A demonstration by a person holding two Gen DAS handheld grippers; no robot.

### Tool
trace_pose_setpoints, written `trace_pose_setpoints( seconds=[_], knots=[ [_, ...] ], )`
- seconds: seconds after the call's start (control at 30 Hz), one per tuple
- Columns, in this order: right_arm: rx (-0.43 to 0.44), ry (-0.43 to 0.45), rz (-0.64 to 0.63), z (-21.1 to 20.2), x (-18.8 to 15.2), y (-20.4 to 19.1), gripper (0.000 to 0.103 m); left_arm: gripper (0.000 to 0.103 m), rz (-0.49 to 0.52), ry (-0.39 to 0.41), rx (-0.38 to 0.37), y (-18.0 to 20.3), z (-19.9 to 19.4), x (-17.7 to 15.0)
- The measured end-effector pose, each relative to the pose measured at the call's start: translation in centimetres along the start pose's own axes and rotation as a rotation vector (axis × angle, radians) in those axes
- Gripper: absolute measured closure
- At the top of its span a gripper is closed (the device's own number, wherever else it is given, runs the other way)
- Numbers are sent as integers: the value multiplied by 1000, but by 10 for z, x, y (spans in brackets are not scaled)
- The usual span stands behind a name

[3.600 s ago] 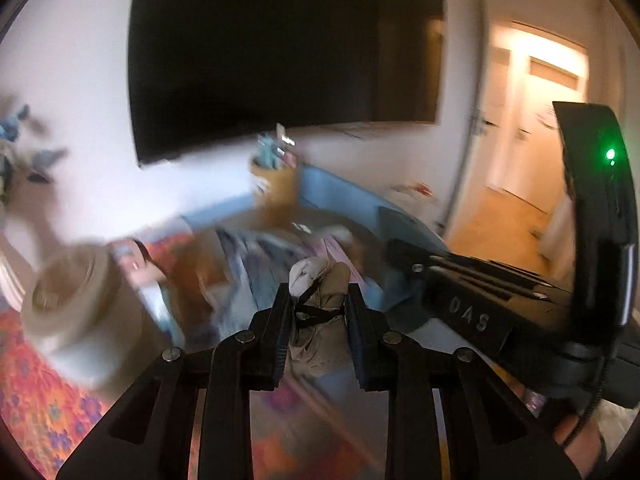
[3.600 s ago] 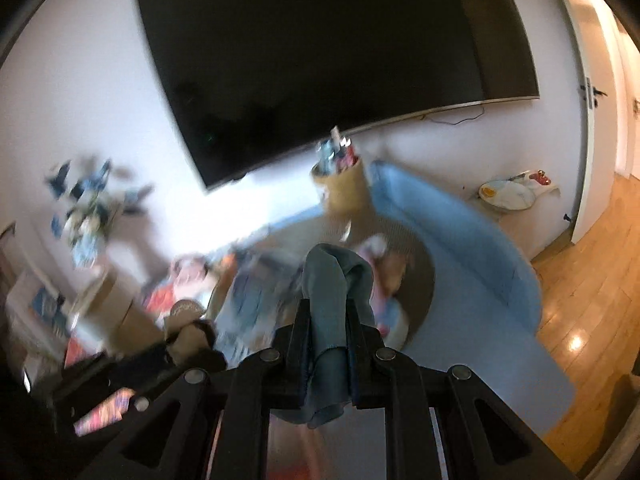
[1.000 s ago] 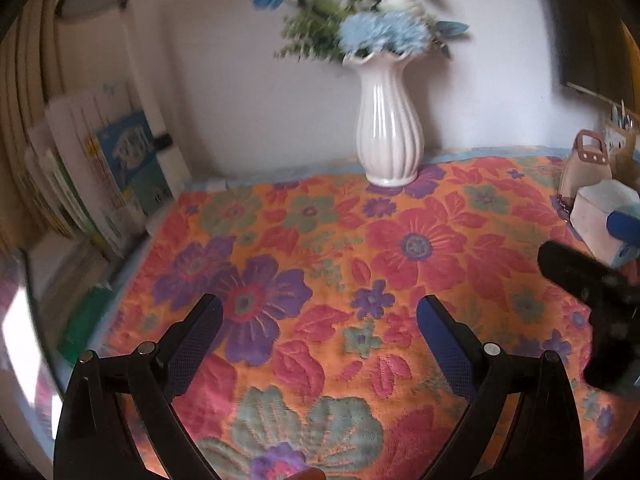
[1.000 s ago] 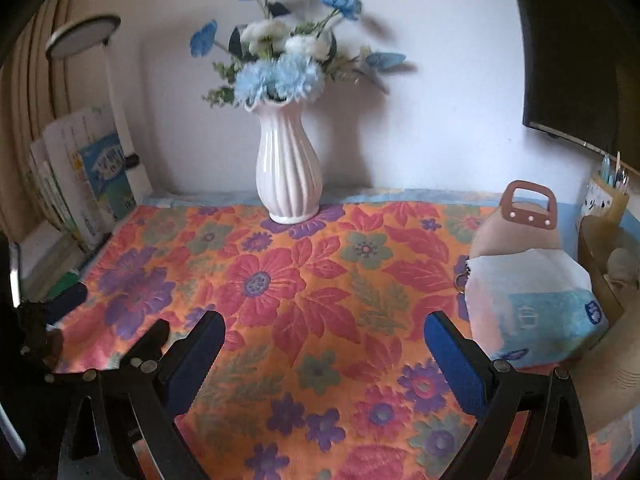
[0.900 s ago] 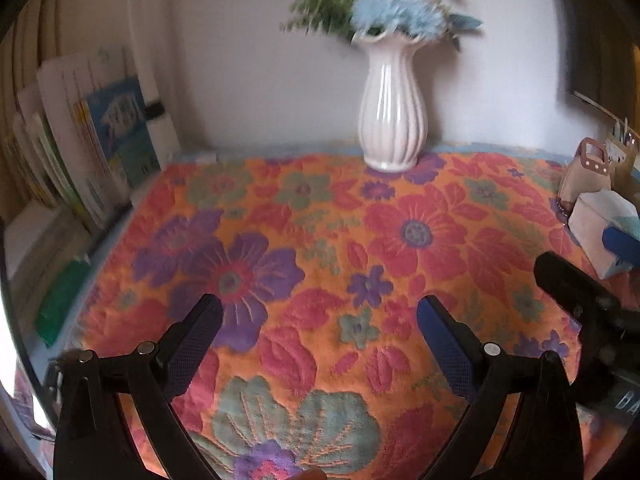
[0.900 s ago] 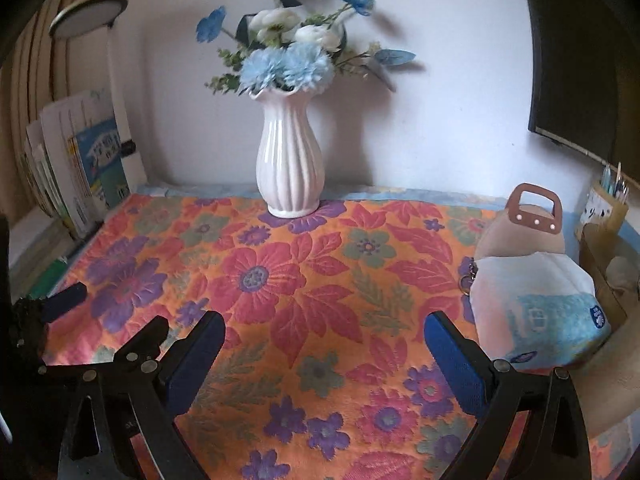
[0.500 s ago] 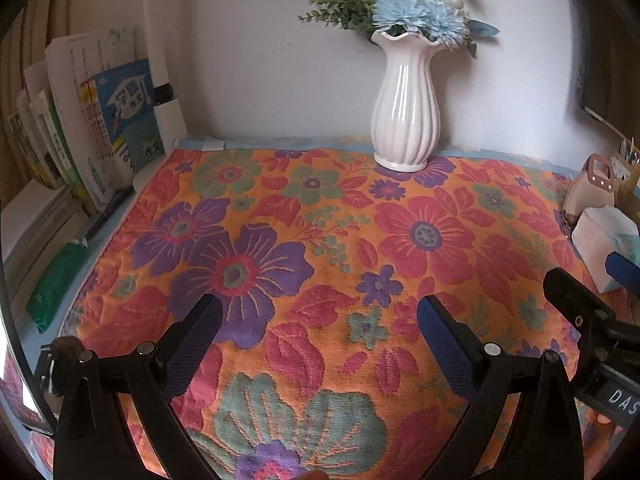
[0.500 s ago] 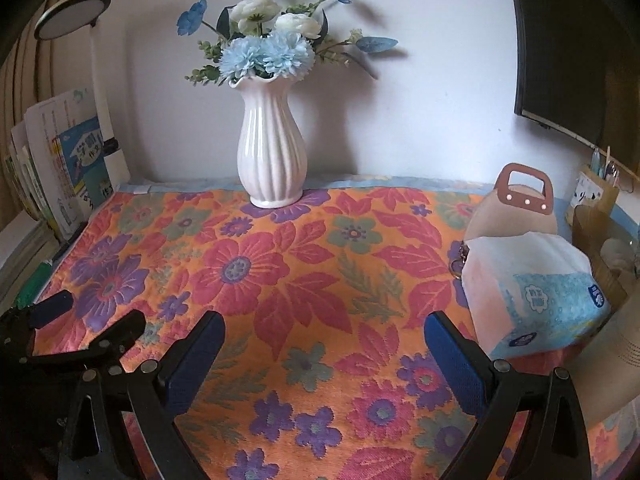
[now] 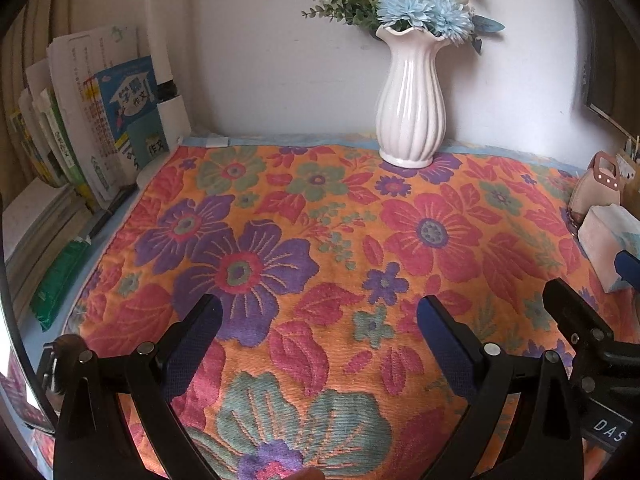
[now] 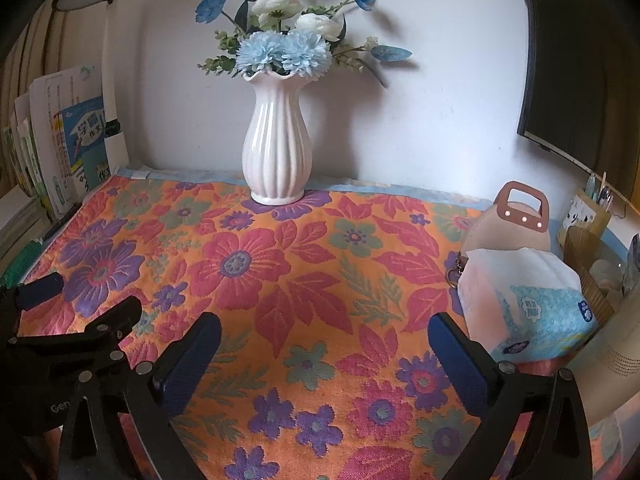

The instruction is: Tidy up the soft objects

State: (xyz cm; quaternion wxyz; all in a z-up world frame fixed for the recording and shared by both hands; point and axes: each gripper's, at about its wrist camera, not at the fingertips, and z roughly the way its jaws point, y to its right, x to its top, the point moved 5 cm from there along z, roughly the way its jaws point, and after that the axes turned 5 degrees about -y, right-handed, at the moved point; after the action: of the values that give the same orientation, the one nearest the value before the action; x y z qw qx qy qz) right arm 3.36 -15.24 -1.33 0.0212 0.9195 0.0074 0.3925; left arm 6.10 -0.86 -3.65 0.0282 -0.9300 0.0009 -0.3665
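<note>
My left gripper [image 9: 318, 320] is open and empty, low over the flowered orange cloth [image 9: 332, 248]. My right gripper [image 10: 324, 340] is also open and empty over the same cloth [image 10: 312, 264]. Each gripper shows at the edge of the other's view: the right one in the left wrist view [image 9: 580, 320], the left one in the right wrist view [image 10: 76, 312]. A soft pack of tissues [image 10: 524, 308] lies on the cloth just right of my right gripper; it also shows in the left wrist view [image 9: 604, 240]. No sock or cloth item is in either gripper.
A white ribbed vase [image 10: 278, 152] with blue flowers stands at the back by the wall, also in the left wrist view [image 9: 410, 108]. Books [image 9: 100, 128] lean at the left. A small beige bag [image 10: 516, 224] and a woven basket [image 10: 588, 264] sit at the right.
3.6 s ago both grippers were shut on soft items near the television; now both are open and empty over the flowered cloth. In the last second both views shifted slightly and steadied.
</note>
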Motion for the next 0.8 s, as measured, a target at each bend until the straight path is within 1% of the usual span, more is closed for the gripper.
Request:
trace_pose_setpoints(
  seconds=[0.8],
  knots=[
    [11,-10,12,2,-1,1,0,5,4,-6,3,0,1,0]
  ],
)
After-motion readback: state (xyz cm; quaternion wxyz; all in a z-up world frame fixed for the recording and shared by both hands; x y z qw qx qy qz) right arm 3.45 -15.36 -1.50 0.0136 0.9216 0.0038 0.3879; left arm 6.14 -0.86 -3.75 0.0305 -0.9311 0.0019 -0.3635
